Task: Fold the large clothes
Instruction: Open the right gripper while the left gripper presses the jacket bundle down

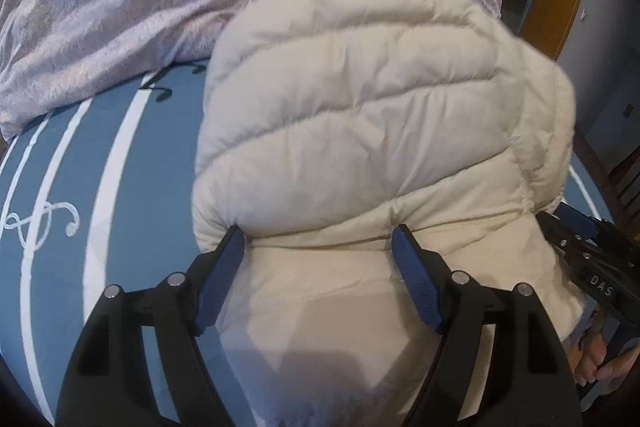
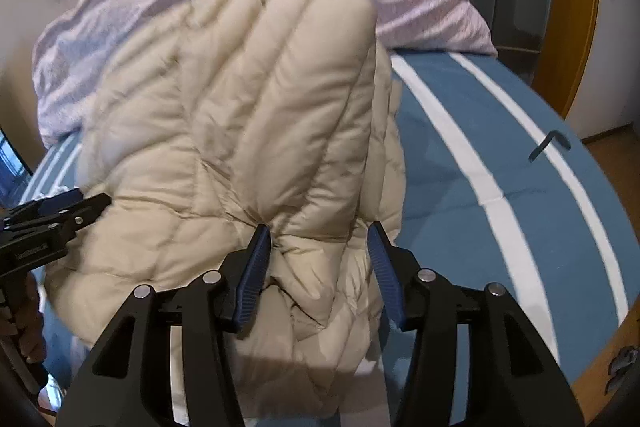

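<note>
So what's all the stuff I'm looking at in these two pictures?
puffer jacket: one, cream, quilted, lying bunched on the bed.
bedsheet: one, blue with white stripes, under the jacket.
duvet: one, pale lilac, crumpled at the far end of the bed.
door frame: one, orange-brown wood, right of the bed.
left gripper: one, black with blue pads, fingers apart around a jacket fold.
right gripper: one, same colours, fingers apart around jacket fabric.
</note>
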`<action>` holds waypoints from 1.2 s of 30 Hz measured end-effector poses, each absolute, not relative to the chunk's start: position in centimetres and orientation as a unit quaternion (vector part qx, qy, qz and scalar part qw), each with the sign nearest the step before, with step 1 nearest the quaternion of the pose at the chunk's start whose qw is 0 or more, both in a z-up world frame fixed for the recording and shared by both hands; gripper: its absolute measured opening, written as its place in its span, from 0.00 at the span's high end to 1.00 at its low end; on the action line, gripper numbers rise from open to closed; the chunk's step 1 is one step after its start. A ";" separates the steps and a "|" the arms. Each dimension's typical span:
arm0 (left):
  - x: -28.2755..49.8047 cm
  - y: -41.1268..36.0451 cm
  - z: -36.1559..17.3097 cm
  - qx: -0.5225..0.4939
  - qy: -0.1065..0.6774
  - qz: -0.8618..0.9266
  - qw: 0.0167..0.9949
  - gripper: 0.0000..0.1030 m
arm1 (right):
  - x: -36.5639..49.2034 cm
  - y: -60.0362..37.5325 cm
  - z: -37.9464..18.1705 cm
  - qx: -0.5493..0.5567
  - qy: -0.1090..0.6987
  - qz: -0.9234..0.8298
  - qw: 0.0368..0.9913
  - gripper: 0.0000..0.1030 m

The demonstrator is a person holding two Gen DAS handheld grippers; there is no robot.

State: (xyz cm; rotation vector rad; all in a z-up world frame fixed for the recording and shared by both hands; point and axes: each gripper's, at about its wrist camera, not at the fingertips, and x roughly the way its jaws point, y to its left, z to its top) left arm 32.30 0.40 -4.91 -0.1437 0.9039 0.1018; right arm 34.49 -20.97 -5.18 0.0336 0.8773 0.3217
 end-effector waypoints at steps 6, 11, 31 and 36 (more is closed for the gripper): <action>32.3 0.7 -2.5 -0.062 0.413 0.054 0.907 0.26 | 35.0 -20.5 -1.4 0.026 0.391 0.176 0.903 0.49; 33.9 1.6 -2.4 -0.059 0.420 0.067 0.903 0.25 | 36.5 -18.4 -0.7 0.014 0.383 0.185 0.905 0.49; 40.8 3.1 -1.6 -0.037 0.406 0.085 0.909 0.17 | 44.8 -15.9 -3.6 -0.006 0.403 0.128 0.906 0.49; 41.3 2.6 -2.7 -0.035 0.408 0.082 0.908 0.15 | 45.0 -16.5 -4.9 -0.005 0.411 0.121 0.904 0.49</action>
